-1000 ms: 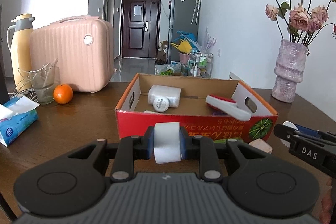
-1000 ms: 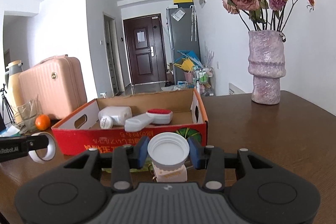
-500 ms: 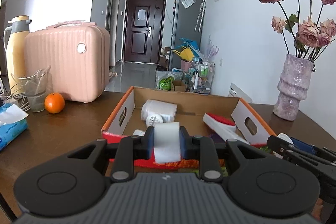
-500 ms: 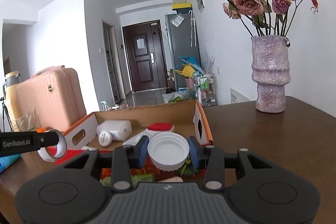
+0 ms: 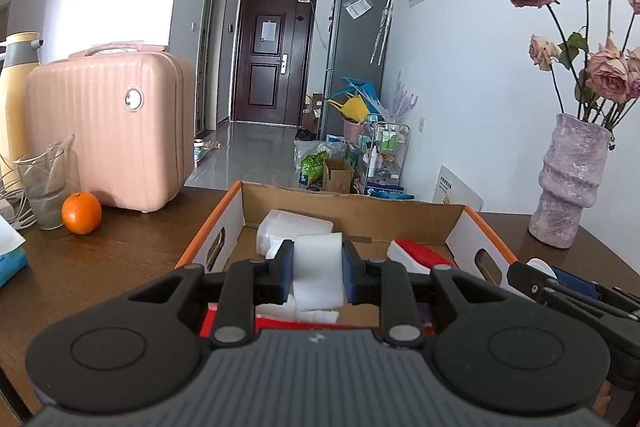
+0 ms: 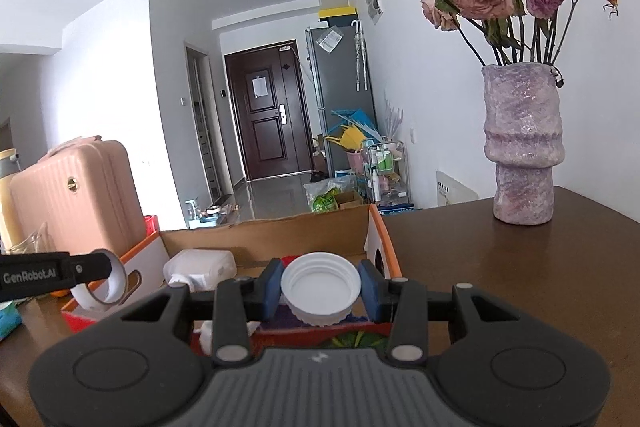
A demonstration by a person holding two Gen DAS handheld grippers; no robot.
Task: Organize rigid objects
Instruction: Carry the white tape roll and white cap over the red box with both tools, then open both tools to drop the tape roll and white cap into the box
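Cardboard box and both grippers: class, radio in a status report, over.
Left gripper shut on tape roll. Right gripper shut on white cap. Both over cardboard box, which holds a white bottle. Nothing blocks the drop. Over.

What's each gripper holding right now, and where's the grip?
Left gripper: white tape roll, pinched across its flat sides. Right gripper: white jar lid, clamped across its rim.
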